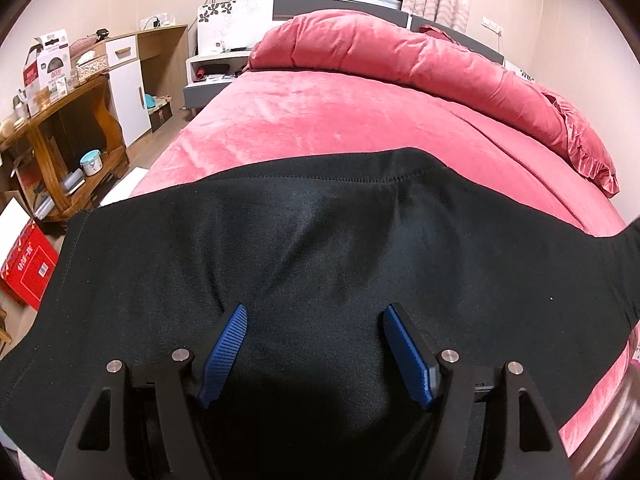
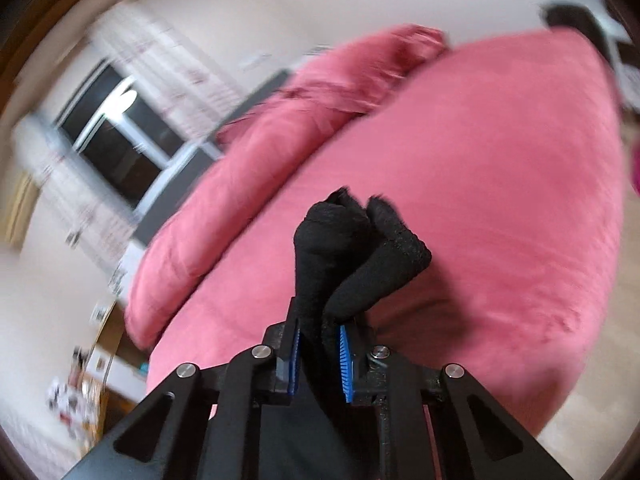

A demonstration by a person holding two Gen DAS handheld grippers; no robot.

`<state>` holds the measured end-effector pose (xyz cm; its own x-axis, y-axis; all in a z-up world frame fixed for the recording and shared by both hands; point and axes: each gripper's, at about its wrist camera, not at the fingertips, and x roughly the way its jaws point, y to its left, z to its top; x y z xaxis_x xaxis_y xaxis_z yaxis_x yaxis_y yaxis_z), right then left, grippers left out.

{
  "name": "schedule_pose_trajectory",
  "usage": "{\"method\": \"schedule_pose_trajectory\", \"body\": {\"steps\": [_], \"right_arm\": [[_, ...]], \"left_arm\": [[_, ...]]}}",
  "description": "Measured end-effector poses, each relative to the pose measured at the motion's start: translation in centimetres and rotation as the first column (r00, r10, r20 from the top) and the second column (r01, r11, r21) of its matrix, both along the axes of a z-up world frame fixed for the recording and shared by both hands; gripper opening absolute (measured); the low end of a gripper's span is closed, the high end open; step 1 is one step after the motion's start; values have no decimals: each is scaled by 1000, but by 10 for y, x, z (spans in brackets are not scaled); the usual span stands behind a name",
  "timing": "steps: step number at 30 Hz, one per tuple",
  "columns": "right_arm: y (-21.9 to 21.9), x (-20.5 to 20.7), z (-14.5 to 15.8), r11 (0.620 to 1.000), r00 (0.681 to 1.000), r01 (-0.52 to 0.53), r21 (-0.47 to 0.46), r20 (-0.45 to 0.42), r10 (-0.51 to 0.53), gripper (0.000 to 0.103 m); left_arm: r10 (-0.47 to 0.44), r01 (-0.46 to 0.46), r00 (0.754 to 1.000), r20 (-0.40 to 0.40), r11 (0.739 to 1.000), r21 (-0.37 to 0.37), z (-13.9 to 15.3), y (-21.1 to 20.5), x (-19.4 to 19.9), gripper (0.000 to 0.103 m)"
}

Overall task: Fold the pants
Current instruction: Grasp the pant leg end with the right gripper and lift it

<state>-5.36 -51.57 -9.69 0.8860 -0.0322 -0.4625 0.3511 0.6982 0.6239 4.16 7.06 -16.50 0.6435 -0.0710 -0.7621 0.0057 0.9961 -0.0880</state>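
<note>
right tongs gripping a bunch of cloth, left tongs released

the black pants [image 1: 320, 240] are lying spread across the pink bed [image 1: 320, 120], filling the left wrist view from 9 to 3 o'clock. the left gripper [image 1: 316, 320] is hovering over them with jaws wide, grasping nothing. the right gripper [image 2: 320, 344] is clenching a bunched end of the pants [image 2: 344, 248], which is poking out toward 12 o'clock. that shallow bunch is likely risking a slip, and with nothing pinning the cloth, the whole garment could be dragging.

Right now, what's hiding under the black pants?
The black pants lie spread on the pink bed cover, which shows all around them. Whatever sits directly beneath the cloth is covered, so it cannot be seen.
</note>
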Motion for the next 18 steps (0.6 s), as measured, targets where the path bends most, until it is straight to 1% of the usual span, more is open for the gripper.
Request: {"method": "schedule_pose_trajectory", "body": {"steps": [2, 5, 7, 9, 12, 14, 16, 18], "right_arm": [[28, 3, 18, 995, 998, -64, -81, 15, 65, 16], [72, 11, 37, 969, 984, -168, -183, 33, 177, 16], [96, 15, 44, 949, 970, -226, -222, 39, 240, 16], [122, 21, 49, 925, 950, -290, -247, 44, 310, 16], [163, 29, 53, 871, 906, -394, -294, 38, 422, 16], [189, 30, 50, 826, 869, -463, -323, 19, 494, 16], [217, 32, 43, 770, 828, -529, -357, -22, 560, 16], [237, 35, 36, 731, 796, -576, -366, -48, 603, 16]], "left_arm": [[1, -1, 1000, 1, 1000, -9, 0, 1, -1, 72], [1, -1, 1000, 3, 1000, -27, 1, 3, -1, 72], [1, 0, 1000, 3, 999, -40, 1, 5, -1, 72], [2, -2, 1000, 4, 999, -54, 2, 7, -1, 72], [6, -5, 1000, 5, 997, -73, 2, 10, -2, 72], [7, -6, 1000, 6, 997, -80, 2, 10, -2, 72], [7, -6, 1000, 6, 996, -84, 2, 10, -2, 72], [8, -8, 1000, 6, 996, -90, 3, 11, -3, 72]]}}
